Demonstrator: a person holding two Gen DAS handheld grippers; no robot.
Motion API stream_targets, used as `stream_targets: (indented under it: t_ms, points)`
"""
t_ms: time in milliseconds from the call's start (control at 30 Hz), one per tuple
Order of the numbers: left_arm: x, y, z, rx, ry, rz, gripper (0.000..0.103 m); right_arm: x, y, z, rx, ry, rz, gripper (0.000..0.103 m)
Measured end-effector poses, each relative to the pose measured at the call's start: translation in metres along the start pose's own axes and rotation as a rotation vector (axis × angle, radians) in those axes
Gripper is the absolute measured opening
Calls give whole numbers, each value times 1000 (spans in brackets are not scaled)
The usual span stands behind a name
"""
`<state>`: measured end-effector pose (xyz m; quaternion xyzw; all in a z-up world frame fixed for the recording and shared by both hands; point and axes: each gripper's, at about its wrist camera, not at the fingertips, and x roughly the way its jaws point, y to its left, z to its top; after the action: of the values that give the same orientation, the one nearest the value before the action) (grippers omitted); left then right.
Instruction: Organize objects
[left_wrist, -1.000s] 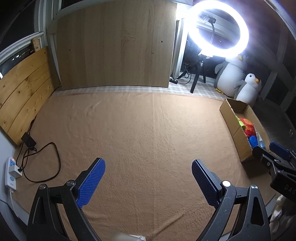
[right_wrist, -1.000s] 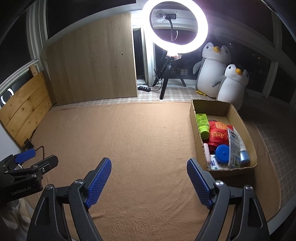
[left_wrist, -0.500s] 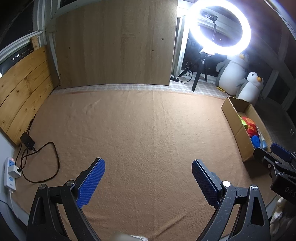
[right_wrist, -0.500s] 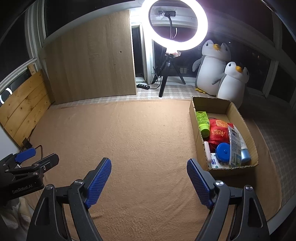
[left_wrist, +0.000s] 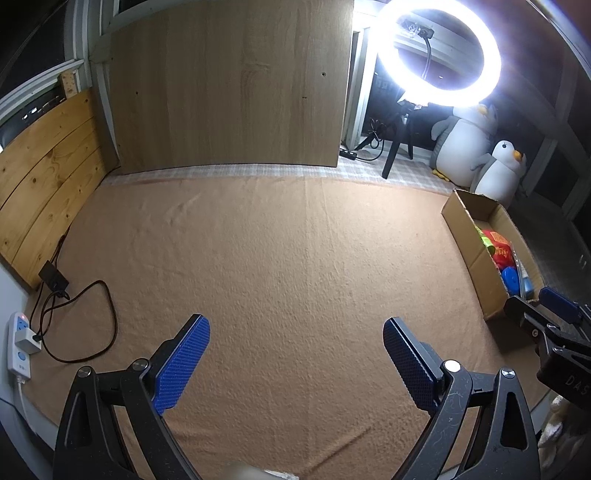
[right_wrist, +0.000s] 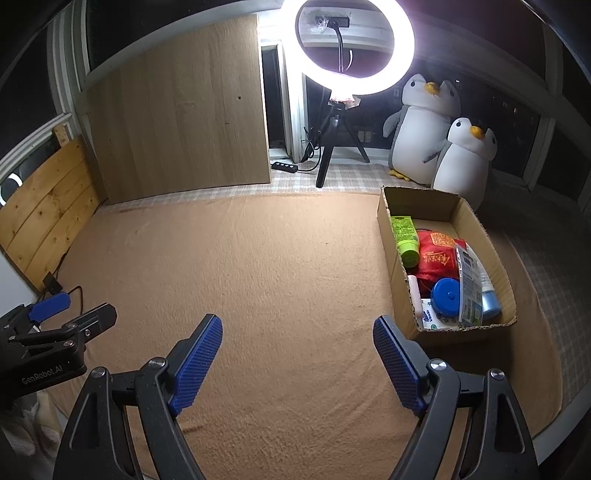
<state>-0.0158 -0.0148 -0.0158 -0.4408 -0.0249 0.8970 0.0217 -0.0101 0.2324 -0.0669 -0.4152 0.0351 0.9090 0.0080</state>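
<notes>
The left gripper (left_wrist: 295, 354), black-framed with ribbed blue pads, is seen with its jaws spread wide and nothing between them, above bare tan cloth (left_wrist: 277, 258). The right gripper (right_wrist: 297, 350), of the same make, is likewise spread and empty, and is seen just beside an open brown cardboard box (right_wrist: 402, 269).

The box is set near the cloth's right edge, toward the far corner. In it are packed a lime-green tube (right_wrist: 405, 238) against the far left wall, a red pouch with gold print (right_wrist: 437, 254) in the middle, a round blue lid (right_wrist: 447, 295) toward the near wall, and a clear printed packet (right_wrist: 469, 288) along the right side.

Beyond the cloth's far edge a lit white ring lamp on a black tripod (right_wrist: 354, 48) and two grey-and-white penguin plush toys (right_wrist: 424, 129) are stood on checked flooring. A white power strip (left_wrist: 20, 343) and a black cable (left_wrist: 85, 325) are laid at the left edge.
</notes>
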Motion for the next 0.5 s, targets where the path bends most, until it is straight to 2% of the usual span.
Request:
stream_targets:
  t_ms: [500]
  points:
    - [0, 1, 1, 5, 8, -4, 97, 0, -2, 0, 7, 3, 2, 81]
